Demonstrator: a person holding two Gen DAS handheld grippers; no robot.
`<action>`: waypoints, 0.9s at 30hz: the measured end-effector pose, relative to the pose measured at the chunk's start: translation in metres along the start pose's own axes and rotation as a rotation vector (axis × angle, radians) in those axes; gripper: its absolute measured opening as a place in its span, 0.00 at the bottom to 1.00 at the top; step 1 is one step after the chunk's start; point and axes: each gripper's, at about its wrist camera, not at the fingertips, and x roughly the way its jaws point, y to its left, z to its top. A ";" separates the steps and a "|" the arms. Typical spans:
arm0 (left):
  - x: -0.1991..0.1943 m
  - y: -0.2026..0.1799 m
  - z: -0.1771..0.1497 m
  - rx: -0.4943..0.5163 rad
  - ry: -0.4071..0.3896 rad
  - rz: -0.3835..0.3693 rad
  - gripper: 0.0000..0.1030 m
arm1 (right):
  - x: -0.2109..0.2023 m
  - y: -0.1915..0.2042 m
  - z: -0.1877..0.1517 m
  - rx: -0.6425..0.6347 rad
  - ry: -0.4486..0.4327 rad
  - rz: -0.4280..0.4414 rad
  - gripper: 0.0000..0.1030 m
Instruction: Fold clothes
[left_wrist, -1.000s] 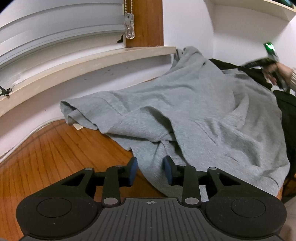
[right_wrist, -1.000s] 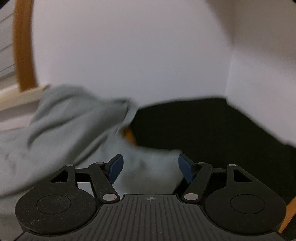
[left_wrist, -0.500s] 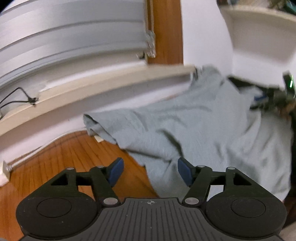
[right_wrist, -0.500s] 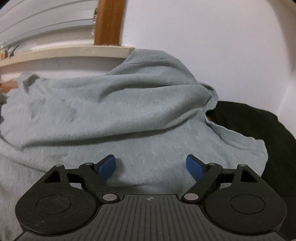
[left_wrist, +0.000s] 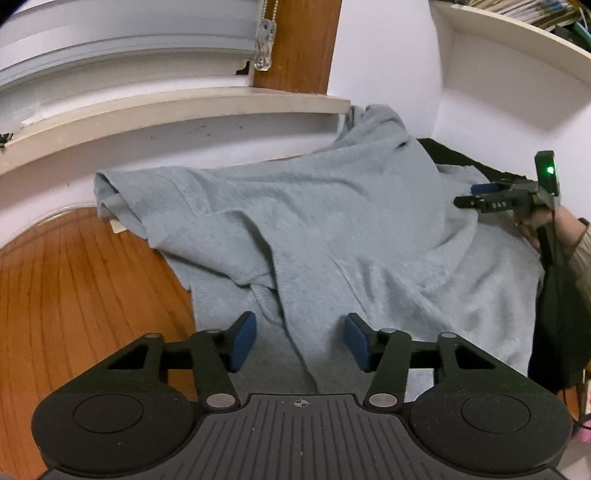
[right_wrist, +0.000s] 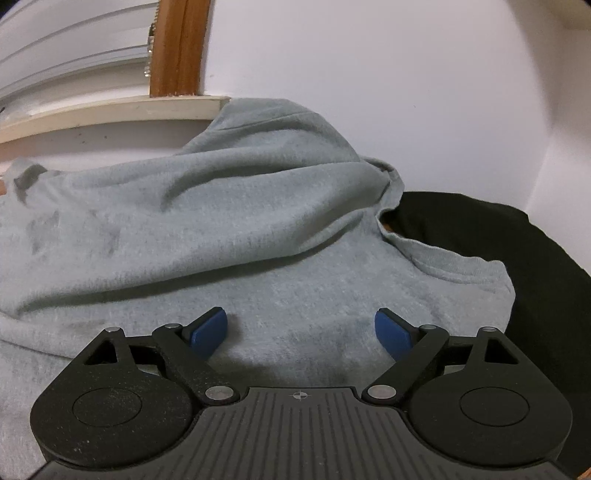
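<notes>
Grey shirt (left_wrist: 332, 229) spread rumpled over the wooden table (left_wrist: 74, 295), long axis slanting from the lower middle of the left wrist view up to the upper right, where a bunched end climbs against the white wall just under the end of the window sill (left_wrist: 184, 107). One sleeve end (left_wrist: 110, 195) pointing to the left of the frame, lying near the wall, with a pale tag peeping out beneath it. A thick fold running down the middle toward the bottom of the frame.

Left tongs (left_wrist: 301, 341) spread partway, having just closed in a little, hovering over the near hem; the fold passes between the blue pads (left_wrist: 242, 341) without being pinched. Right tongs (right_wrist: 301, 332) spread wide, having opened over the past moment, poised over flat grey cloth in the lower middle of the right wrist view, nothing clamped. Same right tongs (left_wrist: 480, 194) seen at the right edge of the left wrist view, held in a hand (left_wrist: 535, 225) with a green light above, over the far side of the shirt.

Black garment (right_wrist: 517, 258) lying at the right of the right wrist view, partly under the shirt's hemmed edge. Bare wood open at the left and lower left of the left wrist view; wall and sill close behind the shirt along the top; a white shelf (left_wrist: 517, 48) in the upper right corner
</notes>
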 end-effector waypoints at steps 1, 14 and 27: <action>0.000 -0.001 0.000 0.005 0.003 -0.004 0.43 | 0.000 0.000 0.000 0.002 0.000 0.001 0.84; -0.030 -0.004 -0.010 -0.001 -0.050 0.054 0.05 | -0.001 -0.003 0.000 0.016 -0.008 0.003 0.82; -0.105 0.004 -0.044 -0.057 -0.038 0.106 0.06 | 0.003 -0.010 0.002 0.044 0.016 0.053 0.82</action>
